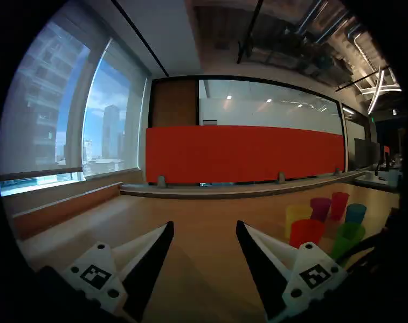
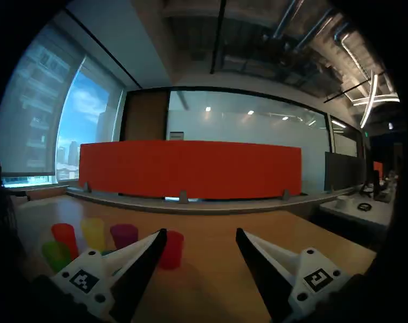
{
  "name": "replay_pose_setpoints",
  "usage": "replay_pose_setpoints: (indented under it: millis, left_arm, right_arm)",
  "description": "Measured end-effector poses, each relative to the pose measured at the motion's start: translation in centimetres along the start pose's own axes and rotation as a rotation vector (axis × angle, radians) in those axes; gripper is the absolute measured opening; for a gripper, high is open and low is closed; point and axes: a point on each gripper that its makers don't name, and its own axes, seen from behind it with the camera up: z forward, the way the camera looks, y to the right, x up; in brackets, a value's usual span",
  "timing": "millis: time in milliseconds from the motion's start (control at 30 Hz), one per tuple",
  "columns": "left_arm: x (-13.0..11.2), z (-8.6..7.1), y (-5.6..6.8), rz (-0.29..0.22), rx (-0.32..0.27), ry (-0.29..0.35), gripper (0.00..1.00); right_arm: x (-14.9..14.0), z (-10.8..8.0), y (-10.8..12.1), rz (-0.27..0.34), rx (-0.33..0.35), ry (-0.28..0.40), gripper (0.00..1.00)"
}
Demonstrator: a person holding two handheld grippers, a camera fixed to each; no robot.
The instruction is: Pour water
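Bright plastic cups [image 1: 306, 231] stand up straight in a little bunch on the wooden bench [image 1: 204, 215], with their tops facing up. From the left hand-held gripper [image 1: 204, 223] they sit ahead and off to the right. From the right hand-held gripper [image 2: 201, 231] they sit ahead and to the left. One red cup [image 2: 172, 248] is just past its left finger, so I think the right one is a bit nearer. Both hand-held grippers are spread wide and hold nothing. I cannot tell which cup has water.
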Motion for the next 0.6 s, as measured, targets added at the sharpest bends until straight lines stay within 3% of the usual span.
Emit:
replay_pose_setpoints:
  millis: [600]
  left_arm:
    - [0.0, 0.0, 0.0, 0.0, 0.0, 0.0, 0.85]
  right_arm:
    - [-2.2, 0.3, 0.6, 0.055, 0.003, -0.022, 0.99]
